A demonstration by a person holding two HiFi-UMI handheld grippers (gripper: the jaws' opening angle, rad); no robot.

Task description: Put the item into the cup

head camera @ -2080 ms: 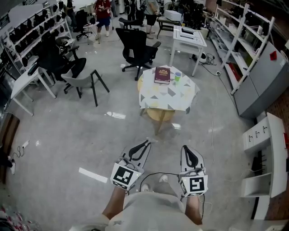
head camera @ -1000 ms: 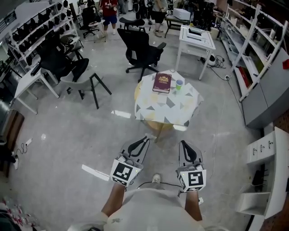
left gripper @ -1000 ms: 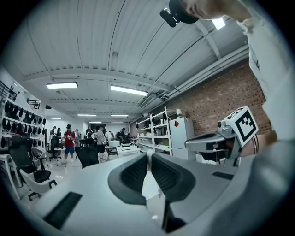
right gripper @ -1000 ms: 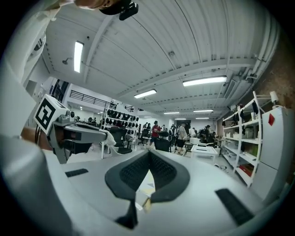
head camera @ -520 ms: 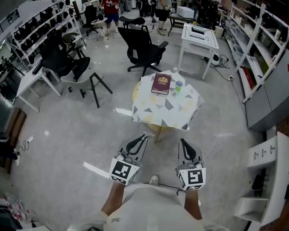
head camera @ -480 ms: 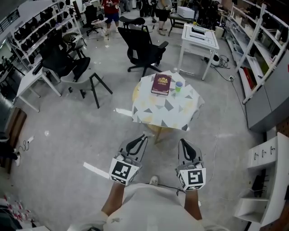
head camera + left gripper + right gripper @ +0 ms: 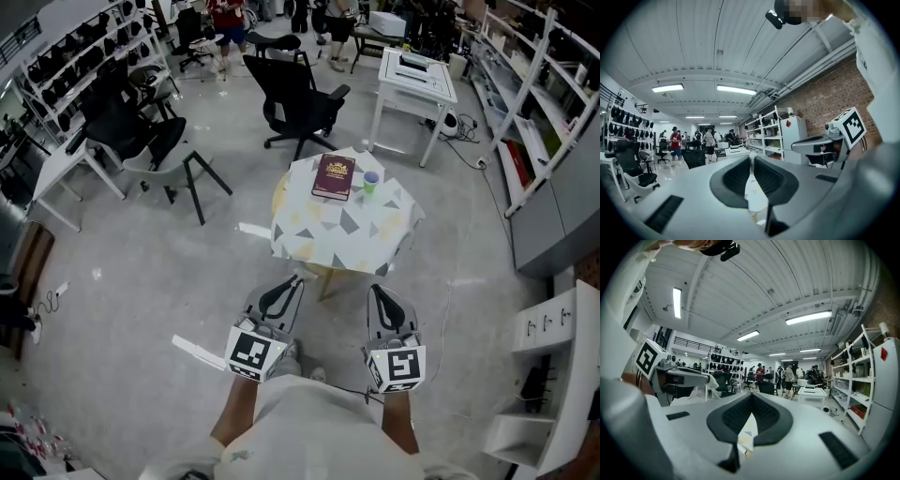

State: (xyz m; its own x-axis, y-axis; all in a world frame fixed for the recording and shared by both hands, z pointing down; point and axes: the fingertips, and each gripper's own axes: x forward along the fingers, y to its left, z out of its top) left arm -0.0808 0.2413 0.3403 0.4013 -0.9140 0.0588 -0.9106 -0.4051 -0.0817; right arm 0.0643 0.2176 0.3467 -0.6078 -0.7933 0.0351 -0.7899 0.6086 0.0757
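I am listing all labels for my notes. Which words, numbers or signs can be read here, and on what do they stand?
None can be read.
On the book: gold print, too small to read.
On the left gripper and right gripper: square marker patterns, no words.
On the cabinet, a red diamond: no print visible.

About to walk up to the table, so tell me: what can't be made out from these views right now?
- Head view: the item is too small to pick out. On the table, only a book and the cup are clear.
- Head view: the cup's inside is too small to tell if it is empty.
- Gripper views: the left gripper and right gripper, jaws together, hide most of the table.
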